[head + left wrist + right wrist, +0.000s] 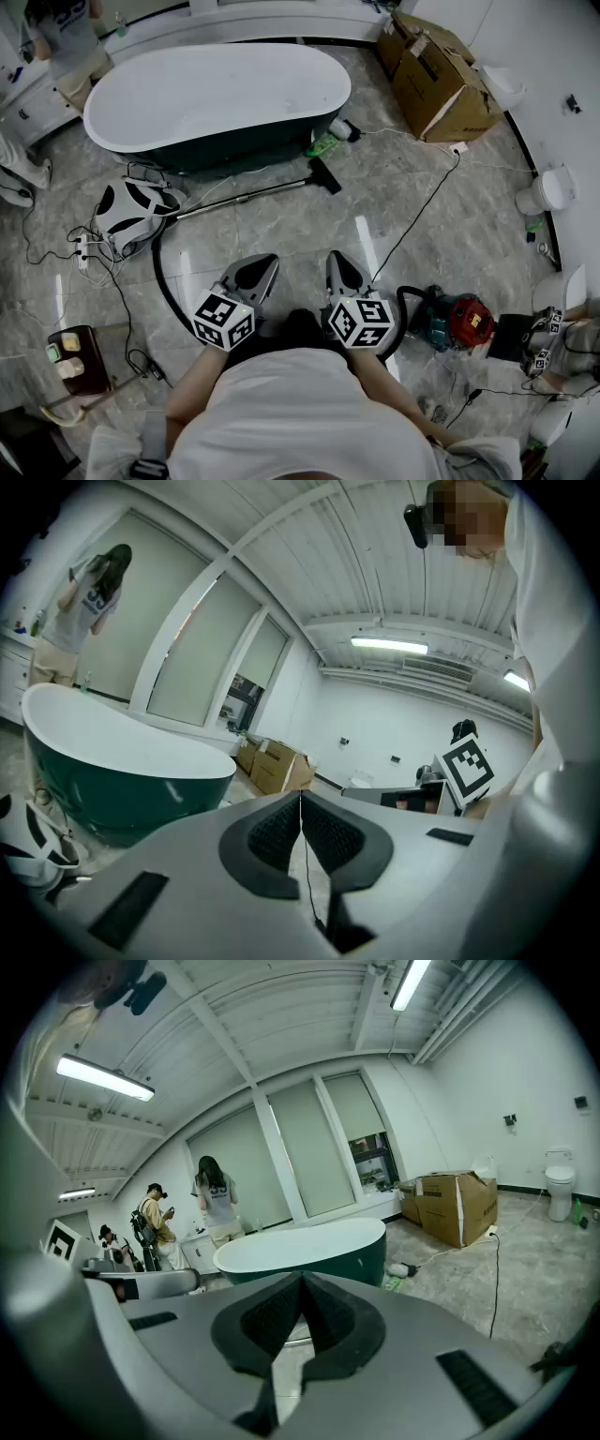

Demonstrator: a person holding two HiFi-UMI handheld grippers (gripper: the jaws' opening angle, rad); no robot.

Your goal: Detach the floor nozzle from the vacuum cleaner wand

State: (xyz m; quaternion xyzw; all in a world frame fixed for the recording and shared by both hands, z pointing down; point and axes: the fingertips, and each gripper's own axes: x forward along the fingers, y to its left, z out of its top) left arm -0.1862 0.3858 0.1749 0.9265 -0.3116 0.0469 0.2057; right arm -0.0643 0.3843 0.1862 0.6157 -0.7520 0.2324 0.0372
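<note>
The vacuum cleaner's white and black body [131, 214] lies on the floor left of me. Its metal wand [246, 197] runs right to the black floor nozzle [325, 175], which rests beside the bathtub [216, 94]. A black hose [165, 281] curves from the body toward my feet. My left gripper [265, 262] and right gripper [335, 259] hang side by side close to my body, well short of the wand. Both are shut with nothing between the jaws, as the left gripper [301, 799] and right gripper [302, 1279] show in their own views.
Cardboard boxes [436, 80] stand at the back right, a toilet [548, 190] further right. A red and teal machine [459, 321] sits at my right, with a cable [422, 211] crossing the floor. A power strip [82, 248] lies at left. People stand behind the bathtub [309, 1246].
</note>
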